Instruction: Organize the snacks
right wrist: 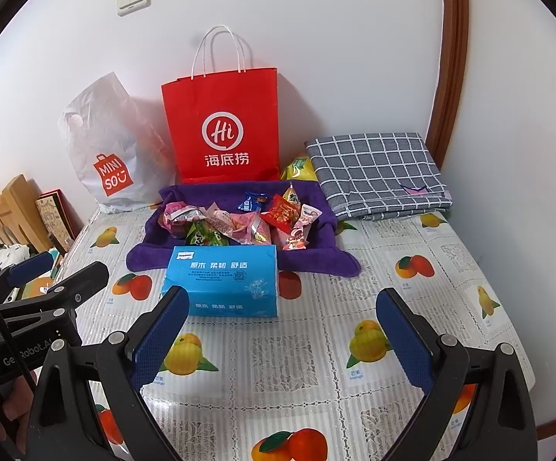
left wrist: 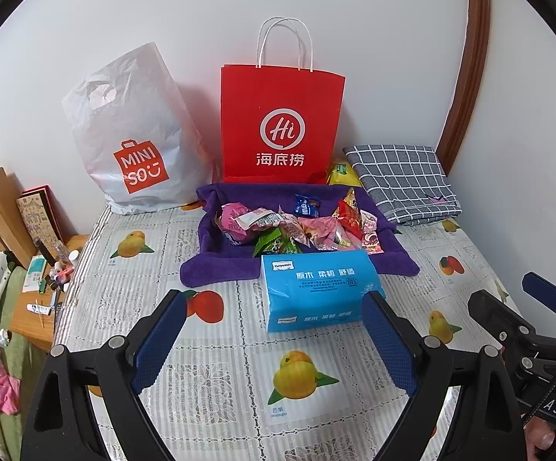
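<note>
Snacks (left wrist: 289, 226) lie heaped in a loose pile on the purple towel (left wrist: 216, 265), straight ahead of your left gripper (left wrist: 274, 340) and ahead and a little left of your right gripper (right wrist: 283, 340). Both grippers hover over the fruit-print tablecloth (left wrist: 216, 380) with their blue pads spread wide and nothing between them. That pile fits two readings: wrappers gathered onto the towel as their sorted place, or a jumble waiting to go into a bag. From this moment you cannot tell which.

Count what you have. One blue tissue pack (left wrist: 316, 288) sits just beyond your left gripper's fingertips, touching the towel's near edge. Two bags stand behind the towel against the wall: one red paper bag (left wrist: 280, 123) and one white plastic bag (left wrist: 135, 142). One folded checked cloth (left wrist: 405, 180) lies far right. One yellow packet (left wrist: 341, 171) peeks out between the red bag and the cloth. The wrapped snacks overlap, roughly eight to ten; no exact number can be read.
</note>
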Tool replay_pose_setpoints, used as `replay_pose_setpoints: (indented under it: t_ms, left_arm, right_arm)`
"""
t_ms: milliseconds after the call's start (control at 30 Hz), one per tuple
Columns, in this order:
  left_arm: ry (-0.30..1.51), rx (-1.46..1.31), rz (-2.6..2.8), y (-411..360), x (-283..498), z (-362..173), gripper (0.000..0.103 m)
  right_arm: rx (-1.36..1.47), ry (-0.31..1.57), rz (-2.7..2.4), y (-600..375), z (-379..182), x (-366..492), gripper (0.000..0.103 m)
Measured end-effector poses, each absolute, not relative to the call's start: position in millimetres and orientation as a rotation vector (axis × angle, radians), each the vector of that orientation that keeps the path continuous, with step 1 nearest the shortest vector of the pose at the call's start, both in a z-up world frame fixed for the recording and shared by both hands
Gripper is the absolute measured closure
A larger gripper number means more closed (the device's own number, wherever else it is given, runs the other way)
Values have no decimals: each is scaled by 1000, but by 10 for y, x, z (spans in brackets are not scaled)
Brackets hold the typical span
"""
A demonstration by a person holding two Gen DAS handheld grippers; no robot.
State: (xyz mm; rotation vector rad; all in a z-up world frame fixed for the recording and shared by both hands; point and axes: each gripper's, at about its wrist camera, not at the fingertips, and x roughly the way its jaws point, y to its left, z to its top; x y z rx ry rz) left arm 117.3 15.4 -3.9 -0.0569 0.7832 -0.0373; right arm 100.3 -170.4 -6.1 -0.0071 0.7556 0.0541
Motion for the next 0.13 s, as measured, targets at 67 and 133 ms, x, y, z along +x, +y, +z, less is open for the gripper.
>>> replay_pose_setpoints:
  t_ms: [67,133]
  left_arm:
    - [781,-57,-36,163,1172,-24,11]
    - [772,-51,-30,157,1164,0,11]
  right_arm:
    - [-8,754,54,-1708,-55,997,6]
    - [-6,753,53,-1710,-45,988,6]
